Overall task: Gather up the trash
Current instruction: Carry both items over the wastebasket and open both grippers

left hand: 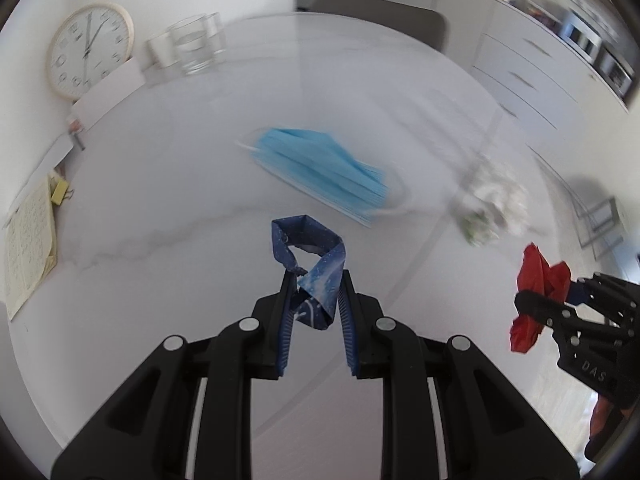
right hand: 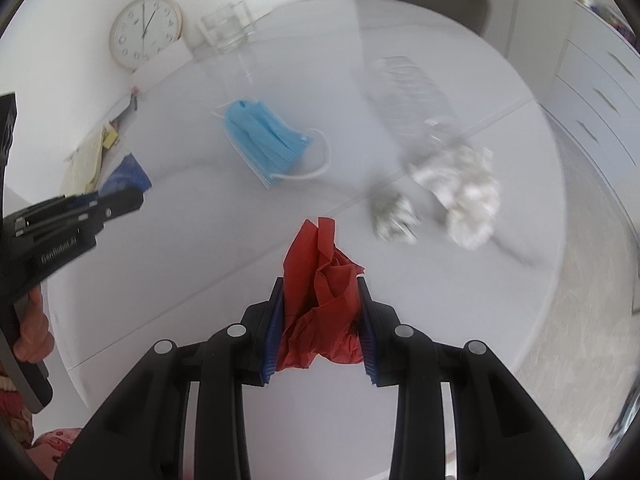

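My left gripper point(left hand: 314, 280) is shut on a twisted blue patterned wrapper point(left hand: 316, 268) and holds it above the white round table point(left hand: 180, 200). My right gripper point(right hand: 322, 284) is shut on a crumpled red paper point(right hand: 324, 304), also lifted off the table. Each gripper shows in the other's view: the right gripper point(left hand: 532, 300) with the red paper point(left hand: 538, 276) at the right, the left gripper point(right hand: 132, 196) with the blue wrapper point(right hand: 126, 176) at the left. On the table lie a blue face mask point(left hand: 320, 168), a crumpled white tissue point(right hand: 464, 192), a small greenish wad point(right hand: 392, 216) and a clear plastic bottle point(right hand: 408, 92).
A round wall clock point(left hand: 90, 48) leans at the table's far left, with drinking glasses point(left hand: 196, 44) beside it. Papers and a notebook point(left hand: 30, 236) lie at the left edge. A chair point(left hand: 384, 16) stands behind the table, drawers point(left hand: 532, 80) to the right.
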`<state>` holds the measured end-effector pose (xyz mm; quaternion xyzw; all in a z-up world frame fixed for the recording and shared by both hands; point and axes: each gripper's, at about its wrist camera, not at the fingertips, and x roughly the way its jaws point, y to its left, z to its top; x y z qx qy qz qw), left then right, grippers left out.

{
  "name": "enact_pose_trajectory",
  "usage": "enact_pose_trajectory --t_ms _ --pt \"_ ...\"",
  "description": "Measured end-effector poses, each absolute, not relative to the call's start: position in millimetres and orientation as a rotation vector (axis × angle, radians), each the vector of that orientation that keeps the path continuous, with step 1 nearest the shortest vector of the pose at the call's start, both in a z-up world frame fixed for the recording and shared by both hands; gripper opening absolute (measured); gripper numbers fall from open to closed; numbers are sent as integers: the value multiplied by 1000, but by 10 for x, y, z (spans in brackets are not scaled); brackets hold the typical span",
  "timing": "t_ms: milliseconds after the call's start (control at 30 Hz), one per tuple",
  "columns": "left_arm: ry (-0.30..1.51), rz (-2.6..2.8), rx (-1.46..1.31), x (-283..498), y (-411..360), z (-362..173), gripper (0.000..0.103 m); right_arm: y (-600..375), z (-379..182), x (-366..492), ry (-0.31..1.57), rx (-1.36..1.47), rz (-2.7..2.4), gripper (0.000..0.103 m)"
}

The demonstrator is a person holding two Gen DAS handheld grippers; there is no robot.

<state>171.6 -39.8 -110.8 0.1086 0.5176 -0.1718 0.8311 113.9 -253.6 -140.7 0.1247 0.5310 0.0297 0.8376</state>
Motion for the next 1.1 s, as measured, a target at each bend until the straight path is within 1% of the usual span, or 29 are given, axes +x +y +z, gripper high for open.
enact_pose_trajectory --t_ms 267,500,800,1100 --pt "1097 -533 298 1031 -834 -1032 21 -2854 -1389 288 1103 359 -56 33" --pt "1099 -663 352 530 -1234 -1022 21 -3076 -1386 -208 1096 402 -138 34" --pt "1106 -754 393 112 -1648 -1048 21 -3358 -1387 -634 1088 435 -202 35" --pt "1122 -796 425 -122 -1932 -1117 21 -3555 -1417 -878 1088 452 -218 35"
